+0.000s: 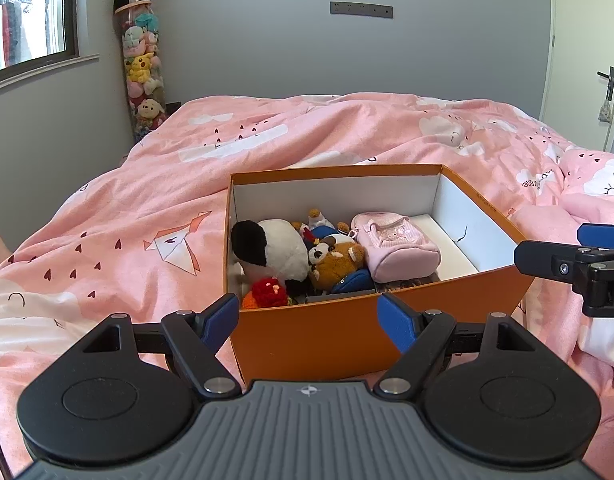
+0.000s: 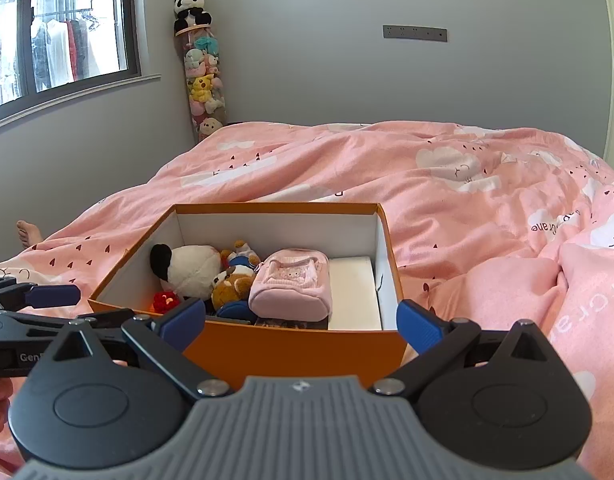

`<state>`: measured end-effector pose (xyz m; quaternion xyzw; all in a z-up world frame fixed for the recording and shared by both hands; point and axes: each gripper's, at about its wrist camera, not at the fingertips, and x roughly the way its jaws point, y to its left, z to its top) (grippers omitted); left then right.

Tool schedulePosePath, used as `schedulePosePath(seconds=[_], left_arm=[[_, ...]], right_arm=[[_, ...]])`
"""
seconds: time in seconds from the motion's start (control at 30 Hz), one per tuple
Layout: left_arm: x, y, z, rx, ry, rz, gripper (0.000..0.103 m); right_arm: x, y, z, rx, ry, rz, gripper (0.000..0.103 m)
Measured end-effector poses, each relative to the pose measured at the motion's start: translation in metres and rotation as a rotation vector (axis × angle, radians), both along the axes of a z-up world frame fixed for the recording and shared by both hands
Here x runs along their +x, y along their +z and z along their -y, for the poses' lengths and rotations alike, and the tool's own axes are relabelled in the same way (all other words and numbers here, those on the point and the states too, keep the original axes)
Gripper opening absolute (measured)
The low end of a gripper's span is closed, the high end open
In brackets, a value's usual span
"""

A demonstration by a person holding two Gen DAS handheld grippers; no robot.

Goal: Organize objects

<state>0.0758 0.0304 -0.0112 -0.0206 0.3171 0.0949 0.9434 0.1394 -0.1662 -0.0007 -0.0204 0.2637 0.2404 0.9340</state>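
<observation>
**On the pink bed, a box of toys**

Across the pink duvet [image 1: 307, 136] sits the orange box [image 1: 307, 332], open-topped, near both tools. Inside, far left, lies the panda plush [image 1: 283, 248]; right of it the pink pouch [image 1: 399, 244] leans, with bare white floor at the right end. Between them sits the brown bear [image 1: 335, 264], and nearest, the red crocheted toy [image 1: 269, 292]. Left gripper [image 1: 309, 320] spreads wide and empty before the box's near wall; right gripper [image 2: 301, 320] likewise gapes, holding nothing.

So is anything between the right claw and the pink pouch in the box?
Only the orange box's near wall. The open right claw sits just outside it; the pink pouch lies uncovered inside.
</observation>
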Motion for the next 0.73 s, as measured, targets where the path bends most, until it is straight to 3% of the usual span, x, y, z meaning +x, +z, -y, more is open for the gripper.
schedulePosePath(seconds=[0.73], left_arm=[[-0.0006,0.0003,0.0012,-0.002,0.005,-0.002,0.092]], right_arm=[[-0.0001,-0.0041,-0.0033,-0.007,0.008,-0.016,0.102]])
